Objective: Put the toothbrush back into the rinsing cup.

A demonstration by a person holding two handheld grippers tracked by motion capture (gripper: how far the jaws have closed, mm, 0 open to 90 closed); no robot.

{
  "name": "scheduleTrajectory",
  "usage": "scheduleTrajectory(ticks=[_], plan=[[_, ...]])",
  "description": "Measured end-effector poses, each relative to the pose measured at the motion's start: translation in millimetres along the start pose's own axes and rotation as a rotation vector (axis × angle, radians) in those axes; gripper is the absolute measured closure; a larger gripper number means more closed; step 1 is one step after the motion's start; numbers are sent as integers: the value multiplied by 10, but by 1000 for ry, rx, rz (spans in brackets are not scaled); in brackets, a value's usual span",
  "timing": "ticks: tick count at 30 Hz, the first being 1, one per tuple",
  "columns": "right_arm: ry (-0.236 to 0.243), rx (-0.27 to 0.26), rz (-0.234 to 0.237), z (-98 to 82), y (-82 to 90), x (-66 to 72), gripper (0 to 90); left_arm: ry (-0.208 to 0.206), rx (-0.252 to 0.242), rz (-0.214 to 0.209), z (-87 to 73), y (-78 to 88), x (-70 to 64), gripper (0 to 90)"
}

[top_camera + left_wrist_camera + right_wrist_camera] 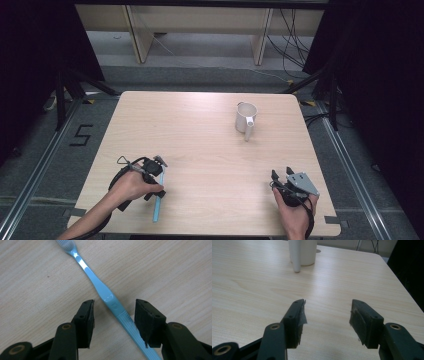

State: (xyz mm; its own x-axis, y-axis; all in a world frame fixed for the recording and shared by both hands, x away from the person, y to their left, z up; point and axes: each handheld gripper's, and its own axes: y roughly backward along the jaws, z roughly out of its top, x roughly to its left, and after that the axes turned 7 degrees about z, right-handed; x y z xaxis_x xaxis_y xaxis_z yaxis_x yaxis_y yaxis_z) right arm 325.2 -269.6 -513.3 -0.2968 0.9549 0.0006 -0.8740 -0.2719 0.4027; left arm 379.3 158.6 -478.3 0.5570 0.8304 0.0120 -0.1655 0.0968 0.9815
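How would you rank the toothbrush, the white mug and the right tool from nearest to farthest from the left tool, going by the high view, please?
1. The toothbrush: lying on the table right at the left tool, between its jaws in the left gripper view.
2. The right tool: across the near edge, at the right.
3. The white mug: far side, right of centre.

A pale wood-grain table [200, 135] with rounded corners stands on a grey floor. Two things lie directly on it: a light blue toothbrush [158, 200] flat near the front left edge, its handle running toward that edge, and a white mug [246, 118] upright toward the far right, handle facing the near side.
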Motion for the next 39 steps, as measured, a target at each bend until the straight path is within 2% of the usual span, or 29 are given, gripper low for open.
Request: scheduleTrajectory(ticks=[1,2,8,16,17,18,23,28,30,31,33,35,36,38,39], plan=[[0,6,0,0,2,6,461,9,3,-2,-3,-2,-15,501],[16,7,-7,3,5,1,461,-2,7,0,-1,-2,-17,509],[14,11,-4,3,3,-4,461,-35,24,19,18,-15,-31,558],[15,6,-6,1,-1,-1,462,-69,19,45,22,-30,-40,619],[-17,17,-14,-2,8,29,461,-75,19,47,22,-30,-37,619],[19,11,-6,2,-1,1,461,-79,24,48,26,-25,-32,642],[16,10,-4,2,-1,5,461,-92,26,54,30,-27,1,703],[17,10,-4,3,-2,5,461,-100,30,43,38,-32,36,755],[9,14,-3,2,-1,13,460,-112,48,33,52,-22,60,764],[21,12,-4,2,-4,6,461,-111,51,23,56,-23,72,764],[-8,20,-10,0,4,32,461,-115,50,15,61,-25,86,766],[5,18,-10,1,1,23,460,-124,50,8,64,-25,93,762],[40,12,-11,7,-2,-1,461,-126,38,5,67,-31,93,748],[11,21,1,4,-3,21,461,-132,38,5,74,-31,91,732],[13,20,1,4,-4,20,461,-139,33,4,77,-34,89,729]])
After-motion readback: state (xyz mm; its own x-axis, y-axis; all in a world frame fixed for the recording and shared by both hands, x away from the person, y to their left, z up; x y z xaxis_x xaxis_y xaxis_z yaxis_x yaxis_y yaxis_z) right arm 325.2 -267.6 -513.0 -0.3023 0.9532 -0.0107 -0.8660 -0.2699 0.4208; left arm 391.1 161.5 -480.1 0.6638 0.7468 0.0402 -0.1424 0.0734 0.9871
